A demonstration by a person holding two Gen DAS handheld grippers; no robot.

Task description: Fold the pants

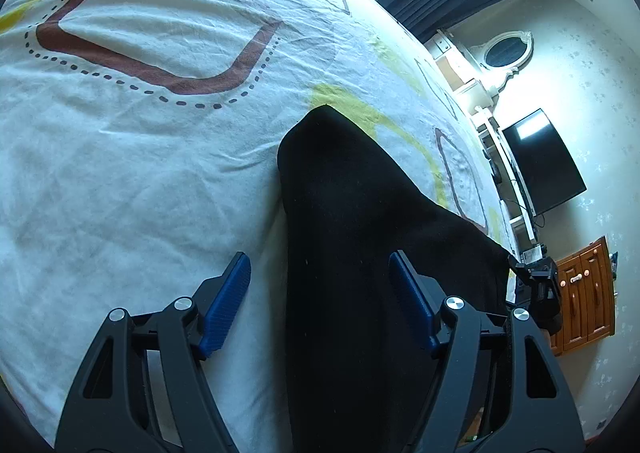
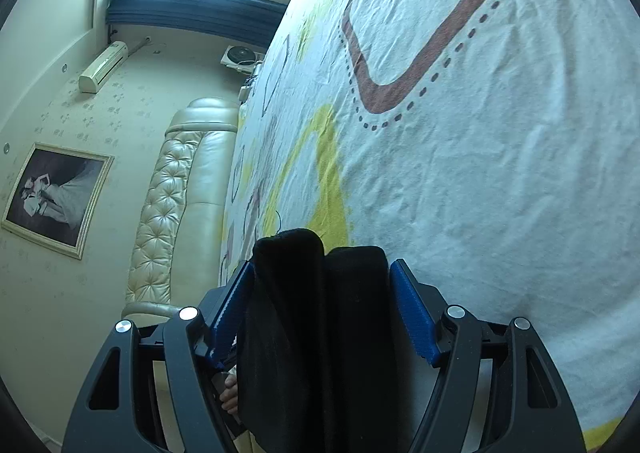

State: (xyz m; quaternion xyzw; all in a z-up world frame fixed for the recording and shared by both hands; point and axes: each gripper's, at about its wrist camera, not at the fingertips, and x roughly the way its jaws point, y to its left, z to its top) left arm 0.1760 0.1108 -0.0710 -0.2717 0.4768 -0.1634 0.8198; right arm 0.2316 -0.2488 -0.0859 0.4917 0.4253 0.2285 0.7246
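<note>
Black pants [image 1: 352,193] lie folded in a long strip on the white patterned bed sheet [image 1: 140,153]. My left gripper [image 1: 318,257] hangs open over the strip's near part. Its left pad [image 1: 226,305] is above bare sheet and its right pad [image 1: 412,305] above the black cloth, neither pressing on anything. In the right wrist view the doubled pants [image 2: 304,313] fill the gap of my right gripper [image 2: 322,264]. Those jaws stand wide and open, with the blue pads [image 2: 412,313] beside the cloth and not squeezing it.
The sheet [image 2: 480,173] stretches wide and wrinkled beyond the pants. A padded cream headboard [image 2: 176,213] borders one side of the bed. A dark TV [image 1: 540,161], a wooden cabinet [image 1: 584,293] and an oval mirror [image 1: 506,51] stand along the other wall.
</note>
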